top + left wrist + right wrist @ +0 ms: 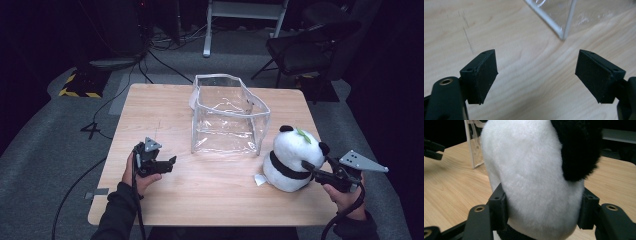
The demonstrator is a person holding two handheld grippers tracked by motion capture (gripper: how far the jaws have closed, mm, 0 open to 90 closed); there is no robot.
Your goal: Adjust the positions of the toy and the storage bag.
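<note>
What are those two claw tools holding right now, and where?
The right gripper clamps the panda plush across its white body; the left gripper is open, holding nothing.

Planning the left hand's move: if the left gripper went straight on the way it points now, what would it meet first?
Probably the near corner of the clear bag: the open left gripper aims over bare table toward it.

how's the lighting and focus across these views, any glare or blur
High view: table lit, room around it dark, glare streaks on the clear bag. Left gripper view: bag corner soft, jaws sharper. Right gripper view: panda close and slightly soft, dark background.
</note>
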